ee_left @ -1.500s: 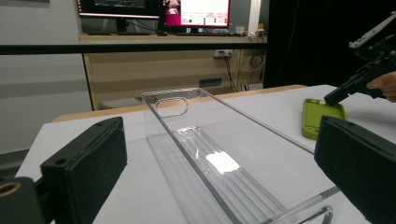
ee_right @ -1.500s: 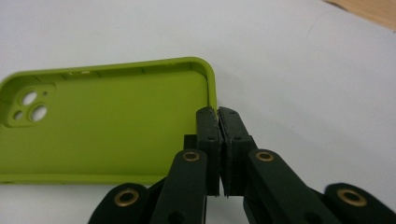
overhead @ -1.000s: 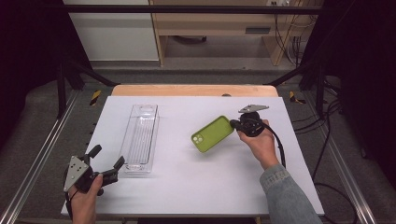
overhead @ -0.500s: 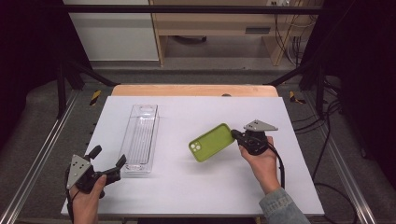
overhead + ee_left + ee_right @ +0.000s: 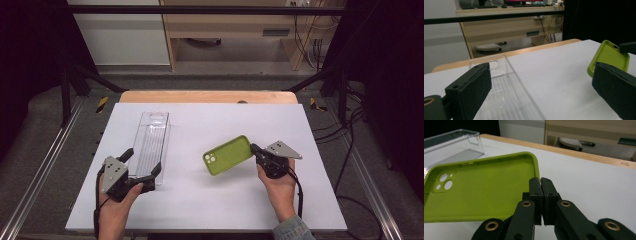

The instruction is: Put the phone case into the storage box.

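White tabletop (image 5: 210, 200): green phone case (image 5: 228, 154) angled, camera end toward clear tray (image 5: 151, 145).

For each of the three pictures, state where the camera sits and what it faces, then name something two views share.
High view: above the person's side, looking down at the table; both hands show.
Left gripper view: rides the left gripper, open jaws flanking the clear tray.
Right gripper view: rides the right gripper, shut on the green phone case.
Shared: tray and case.
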Demonstrator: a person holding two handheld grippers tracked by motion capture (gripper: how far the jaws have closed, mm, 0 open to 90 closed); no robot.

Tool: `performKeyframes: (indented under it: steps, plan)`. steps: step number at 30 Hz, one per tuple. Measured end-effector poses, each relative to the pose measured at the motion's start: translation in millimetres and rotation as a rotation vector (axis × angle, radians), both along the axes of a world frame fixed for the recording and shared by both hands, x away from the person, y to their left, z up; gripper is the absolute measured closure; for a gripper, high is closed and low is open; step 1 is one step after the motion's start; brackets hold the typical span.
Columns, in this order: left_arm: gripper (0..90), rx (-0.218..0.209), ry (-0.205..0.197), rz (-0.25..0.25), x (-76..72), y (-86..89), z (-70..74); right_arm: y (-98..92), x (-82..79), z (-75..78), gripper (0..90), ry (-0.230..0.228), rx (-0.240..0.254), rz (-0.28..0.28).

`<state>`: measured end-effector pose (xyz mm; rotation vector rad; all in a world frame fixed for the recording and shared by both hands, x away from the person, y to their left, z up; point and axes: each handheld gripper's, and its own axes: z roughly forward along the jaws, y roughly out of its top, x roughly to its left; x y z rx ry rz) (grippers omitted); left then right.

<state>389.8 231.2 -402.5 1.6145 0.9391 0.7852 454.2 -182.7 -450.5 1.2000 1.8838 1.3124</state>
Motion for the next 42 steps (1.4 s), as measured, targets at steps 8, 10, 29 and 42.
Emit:
performKeyframes:
  steps: [8, 10, 29, 42]
  plan:
    - [2.4, 0.026, 0.038, -0.036, 8.9, -46.3, -3.4, -4.6, -7.6, -1.4, 88.2, -0.019, 0.044, -0.037]
    - [3.2, 0.044, 0.042, -0.027, 12.4, -57.6, -8.4, -6.7, -10.8, -2.3, 88.2, -0.033, 0.072, -0.052]
    - [4.0, 0.014, 0.096, -0.118, 19.6, -110.6, -22.7, -8.3, -18.7, -1.7, 88.2, -0.089, 0.110, -0.103]
    - [4.7, -0.001, 0.131, -0.165, 21.4, -135.1, -24.2, -7.6, -22.5, 1.5, 88.2, -0.111, 0.121, -0.107]
